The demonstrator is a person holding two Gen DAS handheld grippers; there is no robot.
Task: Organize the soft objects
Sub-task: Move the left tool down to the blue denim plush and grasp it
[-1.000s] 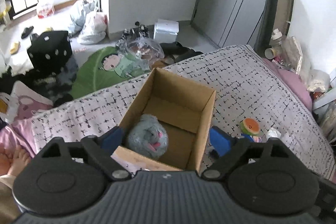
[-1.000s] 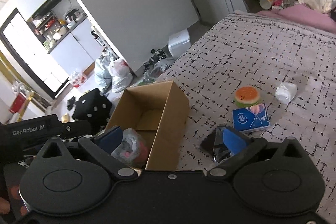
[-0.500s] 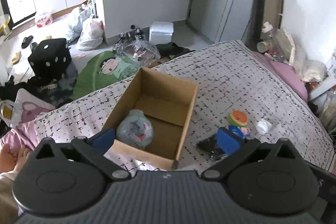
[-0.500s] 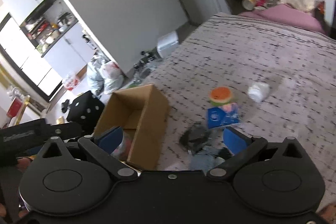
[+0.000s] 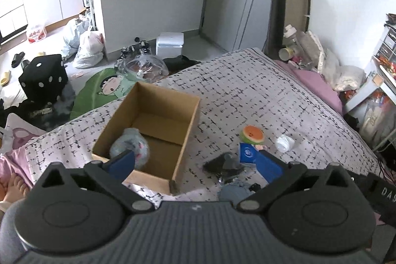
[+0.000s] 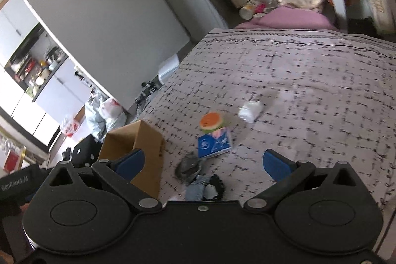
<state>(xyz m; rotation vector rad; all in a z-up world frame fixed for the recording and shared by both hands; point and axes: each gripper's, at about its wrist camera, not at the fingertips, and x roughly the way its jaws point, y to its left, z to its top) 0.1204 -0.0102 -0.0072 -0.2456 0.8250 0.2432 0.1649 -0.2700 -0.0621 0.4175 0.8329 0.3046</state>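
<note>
Cardboard box (image 5: 170,115): plain brown. Plush toy (image 5: 131,148): grey, pink marks. Bedspread (image 5: 247,95): pale lilac, black broken-grid pattern. Watermelon toy (image 5: 252,134): orange face, green rim. Packet (image 6: 214,143): blue. Tongs' pads (image 5: 122,162): blue.

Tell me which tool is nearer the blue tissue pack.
Probably the right tool, though it is close: the blue tissue pack lies just ahead between its open fingers. From the left tool, it sits off by the right finger.

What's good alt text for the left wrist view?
An open cardboard box sits on a patterned bed with a grey plush toy inside. The open left gripper hovers above; a watermelon toy, blue packet and dark clothes lie beside it.
</note>
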